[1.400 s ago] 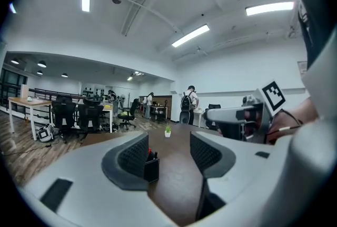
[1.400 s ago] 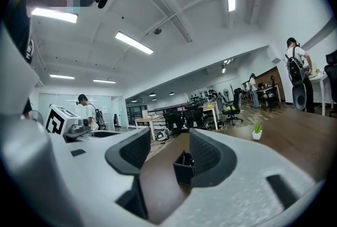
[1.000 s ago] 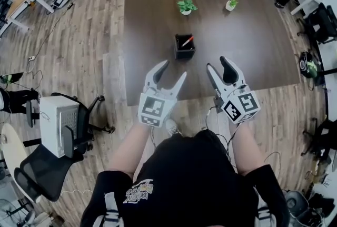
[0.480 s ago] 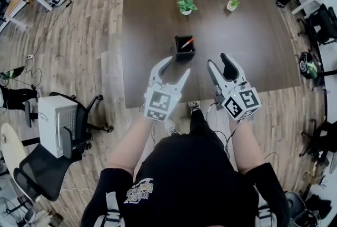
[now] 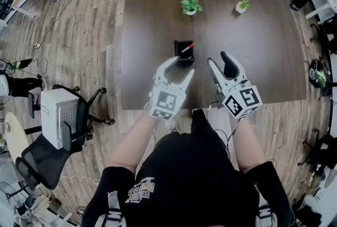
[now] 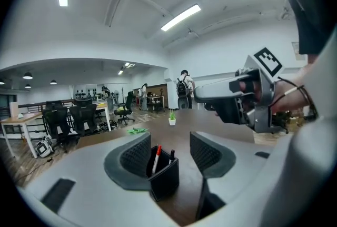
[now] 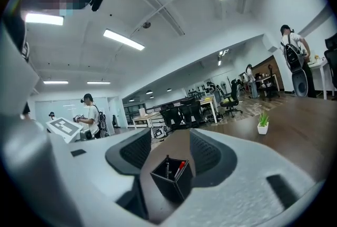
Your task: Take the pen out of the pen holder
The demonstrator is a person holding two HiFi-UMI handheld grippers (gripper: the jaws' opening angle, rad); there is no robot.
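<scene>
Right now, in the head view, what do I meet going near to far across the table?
left gripper and right gripper, side by side, both open → pen holder with its pen → left plant and right plant, about level with each other

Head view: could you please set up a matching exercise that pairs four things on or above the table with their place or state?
Things:
1. pen holder
2. red-capped pen
3. bushy plant
4. right gripper

Place or state:
A. leans inside the holder
B. at the far side of the table, left of the smaller plant
C. jaws apart and empty, right of the holder
D. black and square, just ahead of the left gripper

Pairs: 1-D, 2-A, 3-B, 4-C.
</scene>
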